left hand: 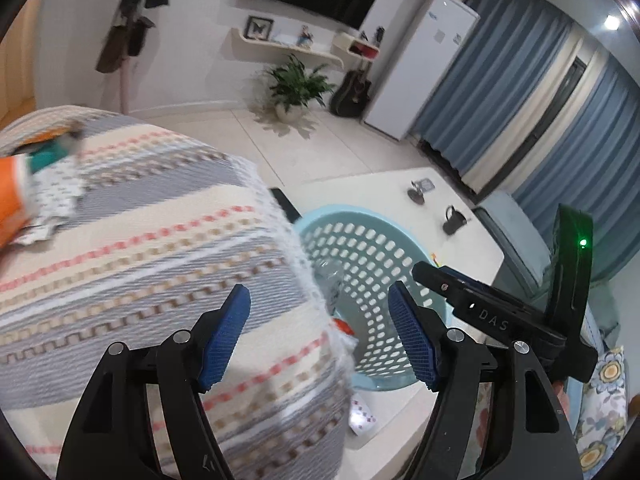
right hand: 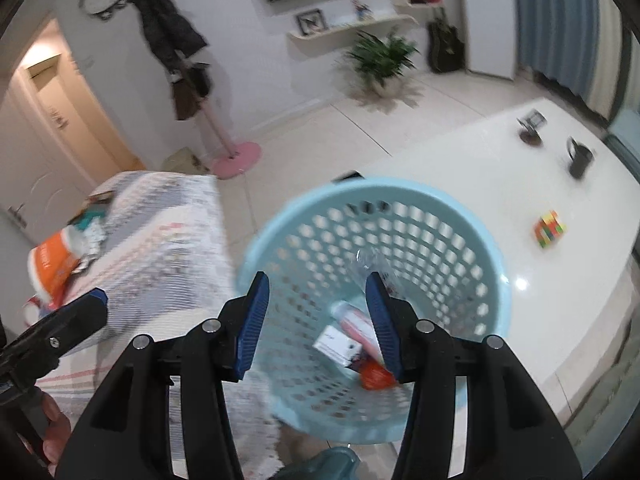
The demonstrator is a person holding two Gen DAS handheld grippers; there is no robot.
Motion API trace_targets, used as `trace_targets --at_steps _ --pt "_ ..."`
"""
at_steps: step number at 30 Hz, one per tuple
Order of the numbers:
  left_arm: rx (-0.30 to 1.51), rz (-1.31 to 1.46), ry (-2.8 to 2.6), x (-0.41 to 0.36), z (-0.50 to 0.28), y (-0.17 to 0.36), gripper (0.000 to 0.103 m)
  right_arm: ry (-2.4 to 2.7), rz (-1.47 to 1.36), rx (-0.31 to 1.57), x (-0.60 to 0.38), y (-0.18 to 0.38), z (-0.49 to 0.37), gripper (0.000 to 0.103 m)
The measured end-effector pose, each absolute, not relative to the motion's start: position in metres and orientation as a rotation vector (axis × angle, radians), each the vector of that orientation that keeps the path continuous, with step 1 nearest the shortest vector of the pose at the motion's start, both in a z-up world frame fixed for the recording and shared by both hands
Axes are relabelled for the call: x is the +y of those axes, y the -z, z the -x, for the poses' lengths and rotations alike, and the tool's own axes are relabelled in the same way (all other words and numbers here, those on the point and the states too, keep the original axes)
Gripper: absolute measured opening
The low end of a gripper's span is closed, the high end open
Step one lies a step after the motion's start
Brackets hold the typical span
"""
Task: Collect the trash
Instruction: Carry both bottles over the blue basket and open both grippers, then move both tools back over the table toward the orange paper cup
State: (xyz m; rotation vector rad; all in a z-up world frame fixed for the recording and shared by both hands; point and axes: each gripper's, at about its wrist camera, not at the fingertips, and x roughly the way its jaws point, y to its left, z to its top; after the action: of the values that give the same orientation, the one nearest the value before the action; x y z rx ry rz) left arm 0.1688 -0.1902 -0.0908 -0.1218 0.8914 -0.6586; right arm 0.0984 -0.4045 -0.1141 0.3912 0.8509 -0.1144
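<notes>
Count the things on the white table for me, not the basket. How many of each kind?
On the white table, apart from the basket:
Black mug: 1
Colourful puzzle cube: 1
Small dark round thing on a stand, too blurred to name: 1
Total: 3

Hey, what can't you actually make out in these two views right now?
- Trash on the blanket, left view: orange pack cut off by the edge, all blurred.
- Basket bottom, left view: hidden by the blanket.
- Items in the basket, right view: partly behind the right gripper fingers, labels too blurred.
</notes>
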Motion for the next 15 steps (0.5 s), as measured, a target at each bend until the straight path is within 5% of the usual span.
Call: trace_targets --at_steps 15 --pt "0.687 0.150 0.306 -0.004 -0.135 0.045 0.072 -0.219 -0.165 0.740 -0.218 0.052 -0.136 0.047"
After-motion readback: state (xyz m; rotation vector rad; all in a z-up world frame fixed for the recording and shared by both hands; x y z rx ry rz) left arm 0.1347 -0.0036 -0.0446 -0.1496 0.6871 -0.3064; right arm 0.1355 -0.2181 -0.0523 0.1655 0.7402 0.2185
